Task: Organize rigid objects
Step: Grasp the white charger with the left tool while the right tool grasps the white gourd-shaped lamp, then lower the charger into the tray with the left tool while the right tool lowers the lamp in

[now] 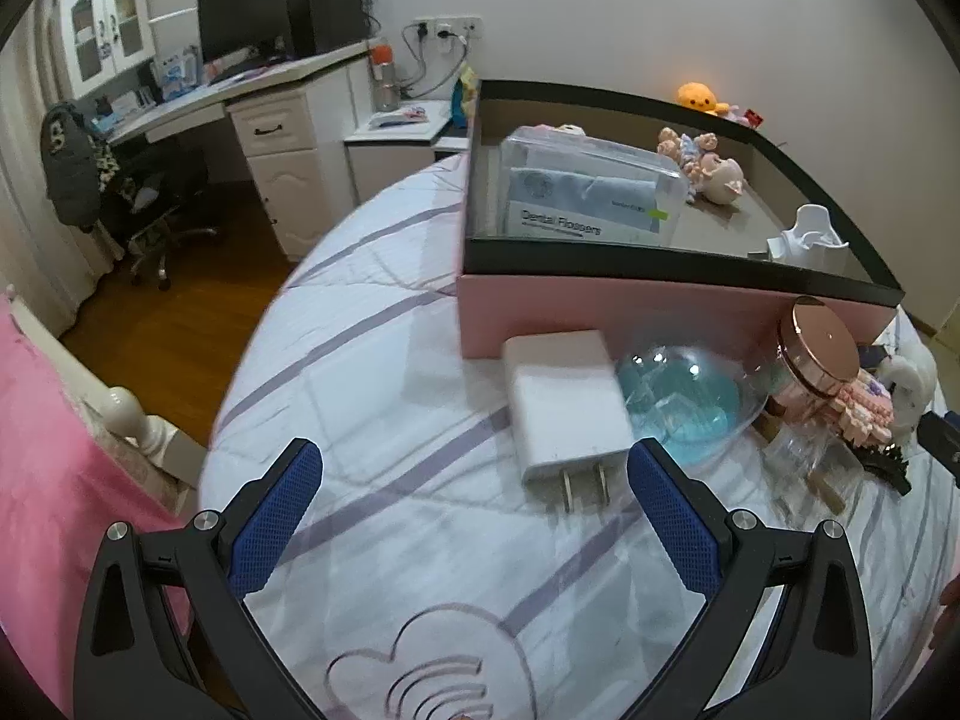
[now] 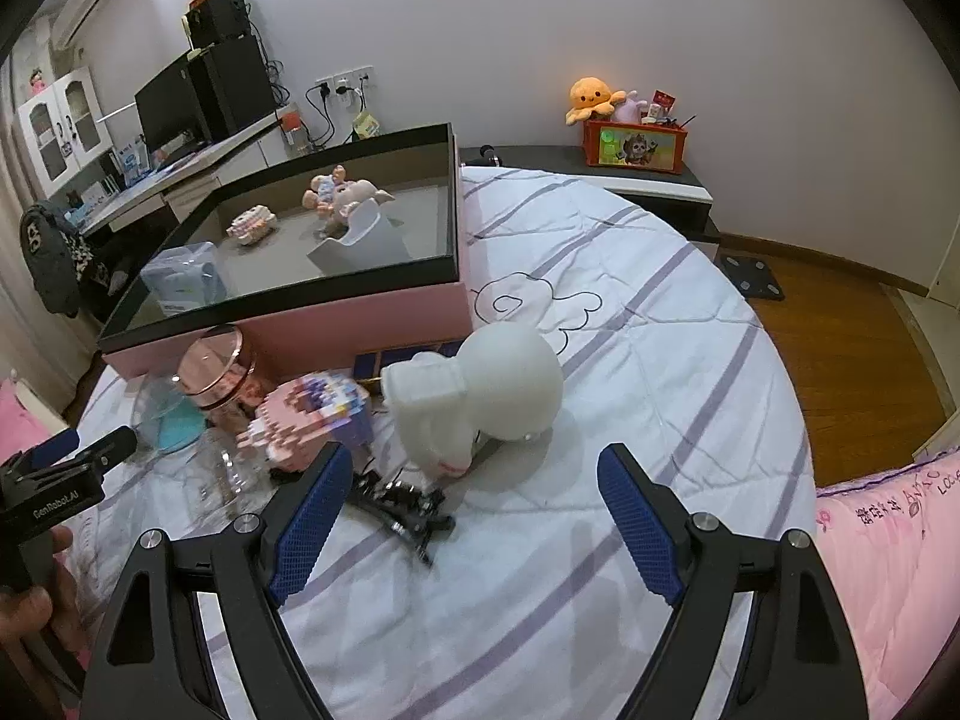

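While both tongs are gaping empty, we're eyeing the light, stiff charger (image 1: 564,402) w/ L gripper (image 1: 474,516), planning to pinch its flat sides.

A box (image 1: 660,312) was set on the bed (image 1: 390,396); a floss pack (image 1: 591,189) and figurines (image 1: 708,165) lay inside it. Before the box, from left to right, a charger (image 1: 564,408), a dome (image 1: 681,399) and a jar (image 1: 816,354) were placed close together.
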Motion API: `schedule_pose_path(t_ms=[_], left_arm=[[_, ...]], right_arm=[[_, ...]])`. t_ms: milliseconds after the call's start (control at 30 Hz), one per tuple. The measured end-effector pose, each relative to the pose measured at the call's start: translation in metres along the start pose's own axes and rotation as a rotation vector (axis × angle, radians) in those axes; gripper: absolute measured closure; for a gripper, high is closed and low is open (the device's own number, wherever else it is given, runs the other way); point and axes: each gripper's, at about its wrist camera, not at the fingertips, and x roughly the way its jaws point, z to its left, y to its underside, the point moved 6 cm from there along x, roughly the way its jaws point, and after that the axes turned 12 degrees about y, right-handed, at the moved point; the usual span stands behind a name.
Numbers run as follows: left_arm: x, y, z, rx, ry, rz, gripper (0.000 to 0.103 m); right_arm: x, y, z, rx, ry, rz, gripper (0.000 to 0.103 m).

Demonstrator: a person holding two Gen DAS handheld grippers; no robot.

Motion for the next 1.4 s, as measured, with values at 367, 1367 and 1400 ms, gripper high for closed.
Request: schedule_pose_path(t_ms=[367,1367,1400], left_arm=[[0.031,-0.01,-0.001,0.002,-0.021,0.047,0.004],[-0.037,-0.011,-0.011,0.023,0.113,-0.072,0.062],[-0.038,-0.012,-0.011,0.023,0.113,-0.076,0.062]], right_arm=[[0.032,-0.009,0.0,-0.013,0.008,0.032,0.018],[-0.025,-0.02,0.016,-0.057,-0.078,-0.089,0.032],[-0.027,-0.021,0.016,-0.059,-0.079,-0.092,0.032]])
